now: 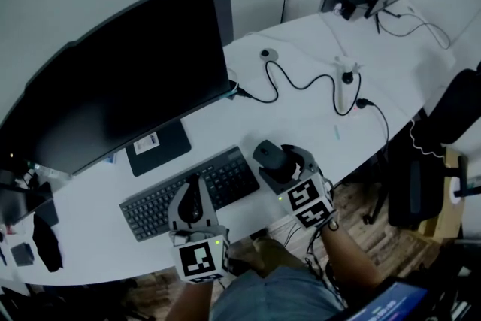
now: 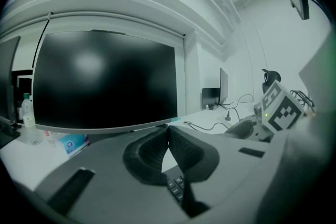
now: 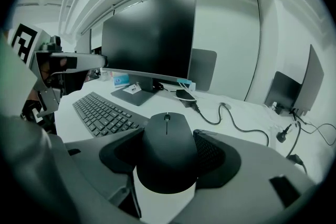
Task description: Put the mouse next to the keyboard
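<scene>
Mouse (image 3: 167,157), at lower centre of the right gripper view, is clamped by its sides between the pads of the right gripper (image 3: 169,138). It lies just off the right end of the keyboard (image 1: 229,178), and the side grip probably keeps it square to the keys for setting down on the desk (image 1: 316,116). Left gripper (image 2: 168,132), jaws closed tip to tip on nothing, hangs over the keyboard's middle, apparently unneeded for this step.

Dark monitor (image 1: 128,79), looping black cable (image 1: 304,86), office chair (image 1: 457,107)
</scene>
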The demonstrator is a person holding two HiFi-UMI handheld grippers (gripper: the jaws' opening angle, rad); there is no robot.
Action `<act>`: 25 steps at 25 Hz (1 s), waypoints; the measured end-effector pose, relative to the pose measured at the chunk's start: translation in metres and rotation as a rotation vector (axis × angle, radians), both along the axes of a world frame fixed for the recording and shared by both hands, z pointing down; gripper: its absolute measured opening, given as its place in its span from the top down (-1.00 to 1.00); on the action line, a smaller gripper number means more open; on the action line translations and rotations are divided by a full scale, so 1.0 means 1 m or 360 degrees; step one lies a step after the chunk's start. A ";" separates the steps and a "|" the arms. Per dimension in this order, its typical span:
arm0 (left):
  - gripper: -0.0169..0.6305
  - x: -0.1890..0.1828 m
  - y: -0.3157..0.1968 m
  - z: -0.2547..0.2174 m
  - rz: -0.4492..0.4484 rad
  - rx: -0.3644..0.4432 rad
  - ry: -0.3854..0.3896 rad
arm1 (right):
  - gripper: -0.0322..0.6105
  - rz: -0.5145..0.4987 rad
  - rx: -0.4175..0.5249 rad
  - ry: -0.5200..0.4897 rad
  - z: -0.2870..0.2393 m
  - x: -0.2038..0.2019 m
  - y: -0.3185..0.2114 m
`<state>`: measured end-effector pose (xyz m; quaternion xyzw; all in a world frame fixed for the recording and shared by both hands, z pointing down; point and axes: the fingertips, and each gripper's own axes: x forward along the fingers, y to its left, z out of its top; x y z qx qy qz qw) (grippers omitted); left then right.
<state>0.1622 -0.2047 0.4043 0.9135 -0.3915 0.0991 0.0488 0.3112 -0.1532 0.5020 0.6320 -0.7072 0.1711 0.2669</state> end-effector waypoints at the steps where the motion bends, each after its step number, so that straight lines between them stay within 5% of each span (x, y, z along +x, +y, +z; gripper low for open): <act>1: 0.93 0.001 -0.002 0.002 -0.0004 -0.0006 -0.0007 | -0.05 0.0003 -0.0004 -0.0003 0.003 0.002 -0.003; 25: 0.93 0.002 -0.033 0.054 -0.0047 -0.0143 -0.0156 | -0.05 0.0013 -0.0203 -0.0097 0.081 0.016 -0.035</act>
